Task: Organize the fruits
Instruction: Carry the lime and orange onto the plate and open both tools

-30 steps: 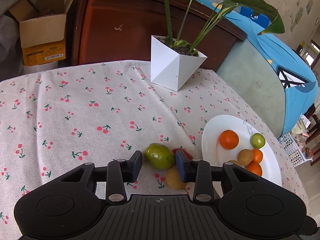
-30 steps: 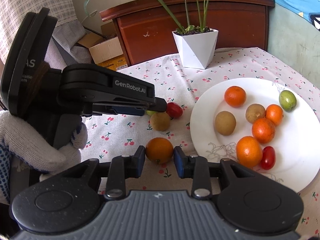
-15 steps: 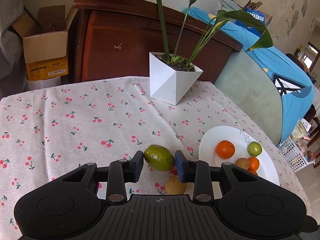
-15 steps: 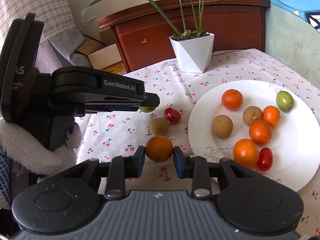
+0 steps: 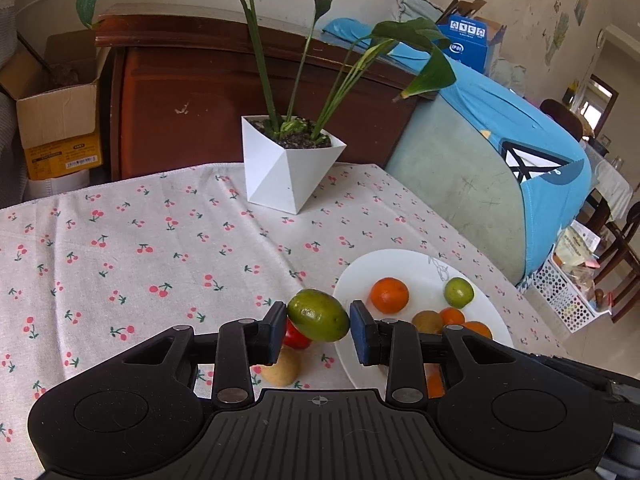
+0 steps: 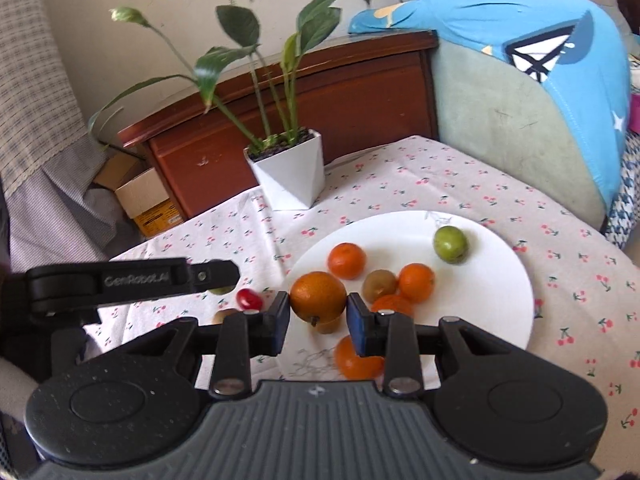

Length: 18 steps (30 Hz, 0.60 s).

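My left gripper [image 5: 319, 326] is shut on a green oval fruit [image 5: 318, 315] and holds it above the cloth, just left of the white plate [image 5: 416, 268]. Below it lie a red fruit [image 5: 297, 338] and a tan fruit [image 5: 282, 370] on the cloth. My right gripper [image 6: 318, 316] is shut on an orange [image 6: 318, 296] and holds it above the left part of the plate [image 6: 492, 280]. The plate carries several oranges, brown fruits and a small green fruit [image 6: 450, 243]. The left gripper shows in the right wrist view [image 6: 132, 280].
A white angular plant pot [image 5: 288, 162] with long leaves stands at the table's back. The cherry-print cloth [image 5: 120, 248] covers the table. A brown cabinet [image 5: 200, 96], a cardboard box [image 5: 56, 120] and a blue-covered sofa [image 5: 500, 152] lie behind.
Both grippers have risen off the cloth with their fruits. The right gripper has carried the orange rightward over the plate. The left gripper has lifted the green fruit toward the plate.
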Each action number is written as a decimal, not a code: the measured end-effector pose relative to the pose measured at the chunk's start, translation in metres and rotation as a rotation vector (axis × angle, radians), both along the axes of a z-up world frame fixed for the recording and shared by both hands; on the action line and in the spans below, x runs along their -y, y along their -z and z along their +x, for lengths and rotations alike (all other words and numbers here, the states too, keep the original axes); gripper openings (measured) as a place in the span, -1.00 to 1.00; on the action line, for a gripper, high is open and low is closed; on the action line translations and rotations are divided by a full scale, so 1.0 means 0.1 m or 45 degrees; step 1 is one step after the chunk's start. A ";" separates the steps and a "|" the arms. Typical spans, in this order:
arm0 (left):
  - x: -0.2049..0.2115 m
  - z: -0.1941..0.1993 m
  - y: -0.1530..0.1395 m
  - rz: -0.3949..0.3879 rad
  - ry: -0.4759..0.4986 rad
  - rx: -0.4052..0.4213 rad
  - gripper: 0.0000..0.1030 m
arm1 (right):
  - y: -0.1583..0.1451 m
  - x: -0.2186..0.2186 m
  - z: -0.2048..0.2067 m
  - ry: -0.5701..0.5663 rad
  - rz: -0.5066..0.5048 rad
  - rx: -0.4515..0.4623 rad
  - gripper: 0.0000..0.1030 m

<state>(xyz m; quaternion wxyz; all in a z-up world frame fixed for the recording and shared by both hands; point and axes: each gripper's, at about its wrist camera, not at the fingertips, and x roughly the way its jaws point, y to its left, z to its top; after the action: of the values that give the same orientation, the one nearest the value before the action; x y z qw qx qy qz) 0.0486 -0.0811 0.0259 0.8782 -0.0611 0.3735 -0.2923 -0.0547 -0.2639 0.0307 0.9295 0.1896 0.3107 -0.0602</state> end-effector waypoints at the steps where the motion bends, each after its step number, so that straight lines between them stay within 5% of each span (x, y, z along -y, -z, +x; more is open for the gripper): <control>1: 0.04 -0.03 -0.01 -0.001 0.017 0.003 -0.39 | 0.01 0.06 -0.02 0.033 0.018 -0.001 -0.39; 9: 0.42 -0.15 -0.04 0.009 0.123 0.044 -0.38 | 0.16 0.48 -0.14 0.280 0.118 -0.044 -0.39; 18: 0.70 -0.10 0.01 0.038 0.144 0.066 -0.39 | 0.27 0.63 -0.18 0.336 0.216 -0.064 -0.36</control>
<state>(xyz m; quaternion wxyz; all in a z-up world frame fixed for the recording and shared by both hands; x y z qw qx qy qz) 0.0387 -0.1511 0.0246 0.8705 -0.0189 0.3577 -0.3375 -0.0729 -0.3267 0.0040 0.8860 0.3051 0.3103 -0.1600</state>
